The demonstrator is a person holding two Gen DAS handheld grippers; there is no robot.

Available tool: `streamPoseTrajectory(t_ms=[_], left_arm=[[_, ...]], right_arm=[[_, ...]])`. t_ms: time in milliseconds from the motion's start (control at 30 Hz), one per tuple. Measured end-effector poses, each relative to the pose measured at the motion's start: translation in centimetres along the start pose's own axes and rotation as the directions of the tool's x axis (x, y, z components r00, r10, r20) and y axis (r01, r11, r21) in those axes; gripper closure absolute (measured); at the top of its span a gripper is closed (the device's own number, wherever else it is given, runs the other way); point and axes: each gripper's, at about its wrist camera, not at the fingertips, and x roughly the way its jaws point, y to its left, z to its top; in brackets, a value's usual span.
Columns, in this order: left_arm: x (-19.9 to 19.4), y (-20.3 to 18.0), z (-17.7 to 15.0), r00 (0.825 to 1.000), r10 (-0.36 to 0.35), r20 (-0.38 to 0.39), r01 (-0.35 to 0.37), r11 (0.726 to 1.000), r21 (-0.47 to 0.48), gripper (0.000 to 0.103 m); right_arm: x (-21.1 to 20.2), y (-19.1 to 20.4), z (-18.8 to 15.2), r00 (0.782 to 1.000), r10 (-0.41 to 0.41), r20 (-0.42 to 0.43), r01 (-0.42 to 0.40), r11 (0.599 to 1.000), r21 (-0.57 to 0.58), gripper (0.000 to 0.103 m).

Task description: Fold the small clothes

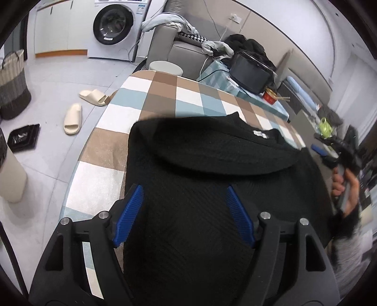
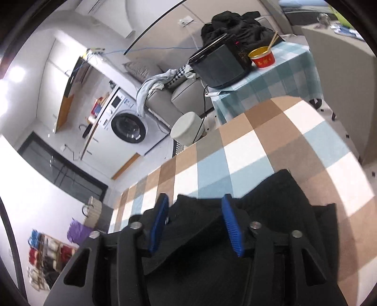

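A black knit garment (image 1: 212,164) lies partly folded on the checked tablecloth (image 1: 150,98), its upper part turned over with a small white label (image 1: 259,134) showing. My left gripper (image 1: 185,190) is open above the garment, blue pads apart, holding nothing. My right gripper shows at the right edge of the left wrist view (image 1: 339,150), blurred, in a hand. In the right wrist view my right gripper (image 2: 195,202) is open over the garment (image 2: 271,200) near its far edge, empty.
A second table with a teal checked cloth (image 2: 282,77) holds a black appliance (image 2: 219,66) and a red bowl (image 2: 261,56). A white stool (image 1: 166,67), sofa with clothes (image 1: 169,21), washing machine (image 1: 113,26), slippers (image 1: 73,117) and basket (image 1: 13,82) stand around.
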Motion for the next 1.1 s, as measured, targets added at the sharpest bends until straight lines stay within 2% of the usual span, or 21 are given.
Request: streamPoseTrajectory(t_ms=[67,200,367,433,500,567,667,767,933,1000,1067,1100], left_arm=[[0.5,-0.2,0.1,1.000,0.014,-0.014,-0.014,1.000,0.015,0.032],[1.8,-1.2,0.7,0.999,-0.026,-0.046,0.029,0.998,0.059,0.032],[6.0,-2.4,3.9,0.996,0.005,-0.085,0.002,0.996,0.090,0.032],[7.5,-2.6,5.4,0.998,0.026,-0.064,-0.020,0.995,0.099,0.032],[8.3,-2.3,6.8,0.997,0.082,0.005,-0.082,0.995,0.059,0.032],[8.5,-1.9,7.5,0.997,0.079,0.026,-0.079,0.997,0.024,0.032],[8.3,-1.0,7.6,0.997,0.075,0.030,-0.075,0.997,-0.018,0.032],[7.3,-0.5,6.9,0.997,0.078,0.026,-0.077,0.997,-0.015,0.032],[4.2,-0.4,4.9,0.988,0.145,0.045,-0.146,0.989,0.028,0.031],[2.6,-0.4,3.7,0.983,0.175,0.054,-0.178,0.983,0.051,0.030],[1.4,-0.3,2.5,0.976,0.209,0.065,-0.214,0.974,0.073,0.023],[0.9,-0.3,2.0,0.973,0.220,0.067,-0.225,0.971,0.080,0.022]], right_arm=[[-0.7,0.1,-0.5,1.000,-0.014,-0.022,0.014,1.000,-0.019,0.050],[-2.3,-0.3,-1.9,0.997,-0.050,-0.056,0.047,0.997,-0.054,0.050],[-3.2,-0.5,-3.6,0.994,-0.056,-0.092,0.052,0.998,-0.046,0.050],[-3.6,-0.2,-4.3,0.991,-0.070,-0.112,0.062,0.995,-0.080,0.050],[-4.6,0.2,-5.2,0.991,-0.079,-0.109,0.067,0.991,-0.112,0.050],[-5.7,0.4,-5.8,0.990,-0.097,-0.103,0.083,0.988,-0.132,0.050],[-7.5,0.4,-6.6,0.990,-0.119,-0.078,0.106,0.982,-0.154,0.046],[-8.8,0.0,-7.4,0.984,-0.169,-0.058,0.157,0.972,-0.172,0.044],[-9.2,-0.6,-9.2,0.960,-0.269,-0.082,0.242,0.939,-0.246,0.043],[-9.6,-0.8,-10.1,0.956,-0.278,-0.091,0.247,0.934,-0.257,0.037],[-10.0,-1.0,-10.7,0.950,-0.297,-0.092,0.263,0.926,-0.271,0.034],[-10.3,-1.0,-11.1,0.947,-0.309,-0.089,0.272,0.918,-0.287,0.034]])
